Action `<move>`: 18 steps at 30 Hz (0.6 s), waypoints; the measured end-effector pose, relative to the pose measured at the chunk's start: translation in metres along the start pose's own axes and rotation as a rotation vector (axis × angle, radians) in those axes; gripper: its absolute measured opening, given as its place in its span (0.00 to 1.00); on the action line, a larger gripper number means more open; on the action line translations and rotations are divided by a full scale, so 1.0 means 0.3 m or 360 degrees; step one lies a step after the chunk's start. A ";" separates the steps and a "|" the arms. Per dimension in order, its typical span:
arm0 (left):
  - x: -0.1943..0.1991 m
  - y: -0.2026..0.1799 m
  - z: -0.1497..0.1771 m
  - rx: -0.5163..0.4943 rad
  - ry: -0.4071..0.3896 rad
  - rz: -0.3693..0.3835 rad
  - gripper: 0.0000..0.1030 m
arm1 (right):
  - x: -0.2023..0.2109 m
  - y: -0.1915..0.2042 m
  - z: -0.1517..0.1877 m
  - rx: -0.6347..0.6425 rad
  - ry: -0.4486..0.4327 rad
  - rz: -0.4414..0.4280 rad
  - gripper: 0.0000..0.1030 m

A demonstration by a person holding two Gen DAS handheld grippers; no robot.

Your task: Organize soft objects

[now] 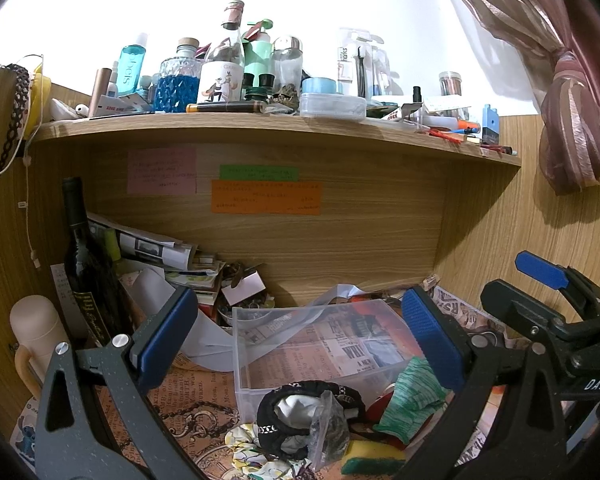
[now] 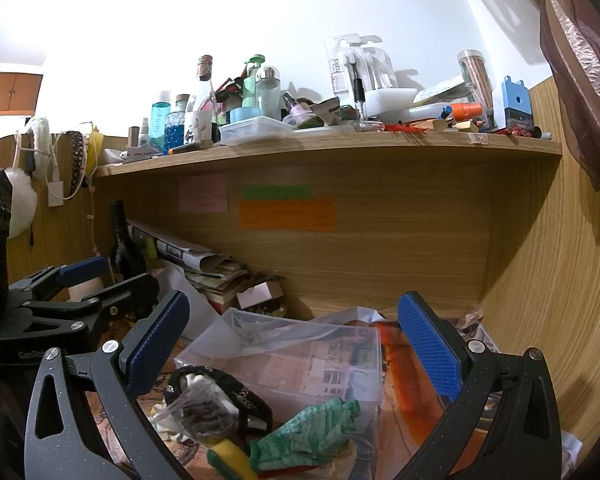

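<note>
Beneath the cluttered shelf (image 1: 260, 128), the left gripper (image 1: 300, 336) and right gripper (image 2: 296, 344) are both hovering with jaws spread wide, holding nothing, while the green cloth (image 1: 412, 400) is lying just right of the clear plastic box (image 1: 252, 360).

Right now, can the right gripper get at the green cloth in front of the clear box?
Probably yes. The right gripper is open, and the green cloth lies on top of the pile just below its fingers, nothing covering it. The clear box stands behind the cloth, and the left gripper is off to the side.
</note>
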State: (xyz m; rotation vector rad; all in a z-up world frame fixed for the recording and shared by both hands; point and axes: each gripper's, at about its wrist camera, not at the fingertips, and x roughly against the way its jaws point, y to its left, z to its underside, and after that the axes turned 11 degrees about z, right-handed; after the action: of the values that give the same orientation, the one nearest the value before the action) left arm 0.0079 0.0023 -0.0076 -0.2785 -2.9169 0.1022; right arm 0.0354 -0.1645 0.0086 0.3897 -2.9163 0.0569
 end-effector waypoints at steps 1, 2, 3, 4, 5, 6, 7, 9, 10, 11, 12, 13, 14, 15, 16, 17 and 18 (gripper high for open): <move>0.000 0.000 0.000 0.0000 0.0001 0.0000 1.00 | 0.002 0.001 0.000 0.0000 -0.0002 0.0000 1.00; 0.000 0.000 0.001 0.0001 0.0000 0.0002 1.00 | 0.004 0.003 -0.001 0.0002 -0.0005 0.0000 1.00; 0.000 -0.001 0.001 0.0001 0.0000 0.0003 1.00 | 0.006 0.004 -0.001 0.0002 -0.0006 -0.0001 1.00; 0.000 -0.001 0.000 0.0001 0.0000 0.0001 1.00 | 0.008 0.005 -0.002 0.0002 -0.0009 -0.0001 1.00; -0.001 -0.001 0.000 0.0001 0.0000 0.0001 1.00 | 0.010 0.006 -0.003 0.0002 -0.0012 -0.0001 1.00; -0.001 -0.001 0.000 0.0001 0.0000 0.0001 1.00 | 0.011 0.006 -0.004 0.0001 -0.0014 -0.0002 1.00; 0.000 0.000 -0.001 0.0001 0.0000 0.0001 1.00 | 0.012 0.006 -0.005 0.0001 -0.0015 -0.0001 1.00; 0.000 -0.001 -0.001 0.0002 0.0000 0.0000 1.00 | 0.011 0.007 -0.007 0.0009 -0.0020 -0.0005 1.00; -0.001 -0.001 0.000 0.0001 0.0001 0.0000 1.00 | 0.012 0.008 -0.007 0.0008 -0.0022 -0.0005 1.00; 0.000 0.000 -0.001 0.0001 0.0002 0.0001 1.00 | 0.012 0.007 -0.008 0.0009 -0.0024 -0.0003 1.00; 0.001 0.001 0.000 0.0001 0.0003 0.0001 1.00 | 0.013 0.008 -0.008 0.0010 -0.0026 -0.0002 1.00; 0.001 0.002 0.001 0.0001 0.0006 0.0002 1.00 | 0.013 0.007 -0.008 0.0011 -0.0026 -0.0003 1.00; 0.002 0.004 0.001 0.0001 0.0008 0.0002 1.00 | 0.013 0.006 -0.008 0.0011 -0.0026 -0.0005 1.00; 0.002 0.004 0.001 0.0000 0.0010 0.0003 1.00 | 0.013 0.006 -0.009 0.0011 -0.0026 -0.0005 1.00; 0.001 0.005 0.002 0.0001 0.0012 0.0003 1.00 | 0.013 0.006 -0.008 0.0011 -0.0026 -0.0005 1.00; 0.001 0.007 0.002 0.0003 0.0013 0.0003 1.00 | 0.013 0.007 -0.008 0.0012 -0.0026 -0.0003 1.00; 0.001 0.010 0.003 0.0006 0.0015 0.0005 1.00 | 0.012 0.006 -0.008 0.0013 -0.0025 -0.0002 1.00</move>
State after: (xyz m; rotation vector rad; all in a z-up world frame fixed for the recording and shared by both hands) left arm 0.0080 0.0053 -0.0086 -0.2826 -2.9067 0.1067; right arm 0.0319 -0.1635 0.0116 0.3953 -2.9322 0.0659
